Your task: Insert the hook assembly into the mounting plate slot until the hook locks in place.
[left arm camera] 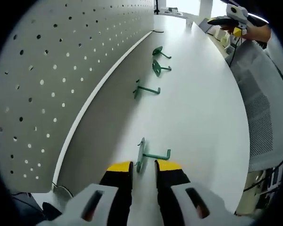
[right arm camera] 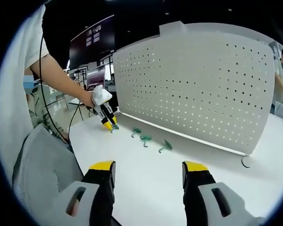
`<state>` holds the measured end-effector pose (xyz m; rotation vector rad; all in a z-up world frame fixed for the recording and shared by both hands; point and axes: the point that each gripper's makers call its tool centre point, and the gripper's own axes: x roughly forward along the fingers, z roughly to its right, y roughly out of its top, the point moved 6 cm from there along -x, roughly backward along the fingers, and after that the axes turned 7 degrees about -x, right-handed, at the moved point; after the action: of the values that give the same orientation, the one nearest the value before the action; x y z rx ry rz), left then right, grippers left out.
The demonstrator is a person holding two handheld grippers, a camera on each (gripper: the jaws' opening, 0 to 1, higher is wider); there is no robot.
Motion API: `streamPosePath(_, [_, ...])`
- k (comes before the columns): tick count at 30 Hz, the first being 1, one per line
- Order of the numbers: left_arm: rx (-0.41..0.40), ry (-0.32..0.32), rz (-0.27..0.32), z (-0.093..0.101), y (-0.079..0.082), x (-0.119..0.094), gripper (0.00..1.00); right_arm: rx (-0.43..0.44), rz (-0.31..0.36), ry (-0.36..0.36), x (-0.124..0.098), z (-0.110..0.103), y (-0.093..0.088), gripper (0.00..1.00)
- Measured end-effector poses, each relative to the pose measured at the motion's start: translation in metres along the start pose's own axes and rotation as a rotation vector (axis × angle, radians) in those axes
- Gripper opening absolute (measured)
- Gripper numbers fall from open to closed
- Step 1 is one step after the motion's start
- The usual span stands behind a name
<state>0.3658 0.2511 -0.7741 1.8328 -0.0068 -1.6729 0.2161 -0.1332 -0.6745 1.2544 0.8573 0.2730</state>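
**Left claw closing on the nearest hook, board not yet reached**

Left gripper (left arm camera: 144,170) has its yellow-tipped jaws set on either side of the nearest green hook (left arm camera: 145,157), whose flat base plate stands between the tips and whose prong runs off to the right. The gap is narrow, but whether the jaws already pinch the plate or only flank it I cannot tell. In the right gripper view the same left gripper (right arm camera: 109,123) is seen from afar, tips down at the hook (right arm camera: 114,126) on the white table (right arm camera: 151,183), held by a person's hand (right arm camera: 87,100).

Further along the table lie three more green hooks: one (left arm camera: 142,89) about midway, then a pair (left arm camera: 156,68) and (left arm camera: 157,52) close together, all loose and near the foot of the white pegboard (left arm camera: 66,61). The pegboard stands upright along the table edge, and no hook hangs in any of its holes.

Right gripper (right arm camera: 148,172) is released, jaws wide apart over bare table, holding nothing, well away from the hooks.

Judging progress: the task is at its start. At most the first hook is being picked up; lifting it, bringing it to the pegboard, seating it in its holes and pressing until it locks are all left to do.
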Motion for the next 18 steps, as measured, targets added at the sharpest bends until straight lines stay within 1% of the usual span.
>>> streamPosePath(4, [-0.013,0.014,0.004,0.0001,0.0000,0.0006,0.13,0.003,0.010,-0.003,-0.0005,0.0003,0.0017,0.56])
streamPosePath(8, [0.001,0.027,0.005,0.0009,-0.0007,0.0007,0.06,0.014,0.018,-0.010,-0.0015,0.0019,0.0019,0.56])
streamPosePath(14, [0.008,0.047,0.001,0.0016,-0.0007,0.0011,0.04,0.012,0.019,-0.014,-0.0021,0.0027,0.0013,0.56])
streamPosePath(17, [-0.021,0.069,0.009,0.0026,-0.0012,0.0012,0.03,0.014,0.021,-0.015,-0.0022,0.0028,0.0020,0.56])
streamPosePath(18, [-0.019,0.070,0.013,0.0035,-0.0017,0.0011,0.03,0.017,0.022,-0.015,-0.0023,0.0027,0.0021,0.56])
